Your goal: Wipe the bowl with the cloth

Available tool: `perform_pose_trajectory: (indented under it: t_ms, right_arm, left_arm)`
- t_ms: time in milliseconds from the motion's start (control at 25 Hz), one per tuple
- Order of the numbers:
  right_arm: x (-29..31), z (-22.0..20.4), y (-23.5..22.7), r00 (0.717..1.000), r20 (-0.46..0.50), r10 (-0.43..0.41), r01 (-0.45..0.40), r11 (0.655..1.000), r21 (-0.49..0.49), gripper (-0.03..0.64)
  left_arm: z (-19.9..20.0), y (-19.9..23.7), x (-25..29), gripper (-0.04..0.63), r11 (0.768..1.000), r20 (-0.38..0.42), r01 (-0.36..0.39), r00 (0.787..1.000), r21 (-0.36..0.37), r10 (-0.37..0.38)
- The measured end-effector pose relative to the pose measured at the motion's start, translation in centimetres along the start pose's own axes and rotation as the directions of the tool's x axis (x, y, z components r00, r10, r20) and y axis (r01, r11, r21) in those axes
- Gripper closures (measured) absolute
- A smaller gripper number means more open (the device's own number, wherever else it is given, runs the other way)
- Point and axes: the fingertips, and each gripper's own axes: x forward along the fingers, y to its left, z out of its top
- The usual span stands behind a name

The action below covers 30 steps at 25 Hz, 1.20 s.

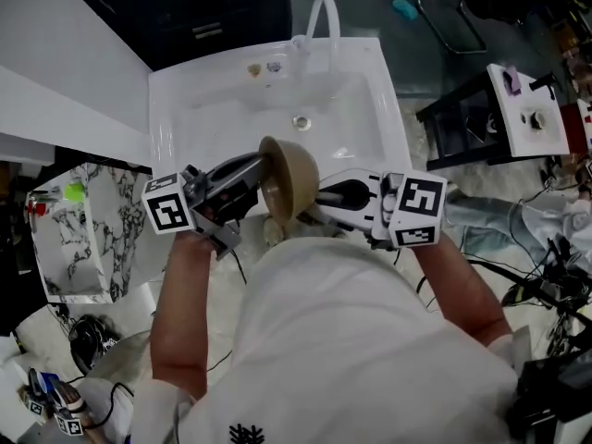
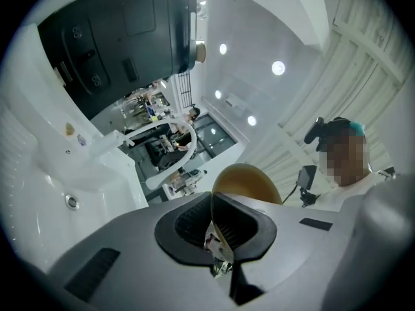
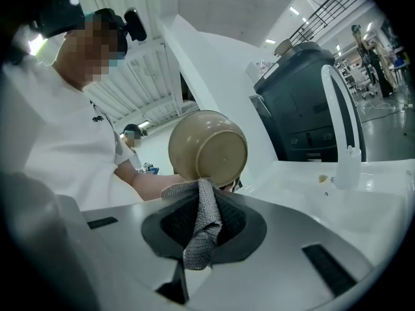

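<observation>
A tan bowl (image 1: 289,178) is held on edge over the near rim of the white sink (image 1: 176,109). My left gripper (image 1: 262,176) comes in from the left and is shut on the bowl's rim. In the left gripper view the thin rim (image 2: 217,229) is pinched between the dark pads of the left gripper (image 2: 217,238), and the bowl (image 2: 249,183) rises behind them. My right gripper (image 1: 319,197) comes in from the right, shut on a grey cloth (image 3: 202,225). In the right gripper view the cloth's top end touches the bowl's underside (image 3: 209,146) just beyond the right gripper (image 3: 202,216).
A white arched faucet (image 1: 324,17) stands at the sink's far edge, with the drain (image 1: 301,121) in the basin. A marble-patterned surface (image 1: 74,239) lies at the left. A black stand with a white tray (image 1: 527,109) is at the right. Cables lie on the floor.
</observation>
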Motion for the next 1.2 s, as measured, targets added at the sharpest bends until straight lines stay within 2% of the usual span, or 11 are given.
perform_pose_trajectory:
  t_ms: [280,520,840,1200]
  right_arm:
    - [0.6,1.6,2.0,0.997,0.048,0.054,-0.053,0.998,-0.017,0.58]
    - [0.7,3.8,2.5,0.993,0.104,0.058,-0.055,0.998,-0.036,0.58]
    - [0.0,7.1,1.1,0.976,0.218,-0.001,0.013,0.998,-0.056,0.58]
    - [0.6,8.8,-1.2,0.959,0.275,-0.07,0.087,0.995,-0.051,0.58]
  left_arm:
    - [0.2,2.2,-1.8,0.575,0.998,-0.014,-0.042,0.999,-0.04,0.041]
    - [0.0,2.7,-2.2,0.574,0.998,-0.048,-0.021,0.999,-0.065,0.018]
    - [0.1,2.3,-2.6,0.575,0.997,-0.081,0.03,0.996,-0.074,-0.036]
    - [-1.0,1.0,-2.7,0.574,0.992,-0.146,0.102,0.983,-0.071,-0.112]
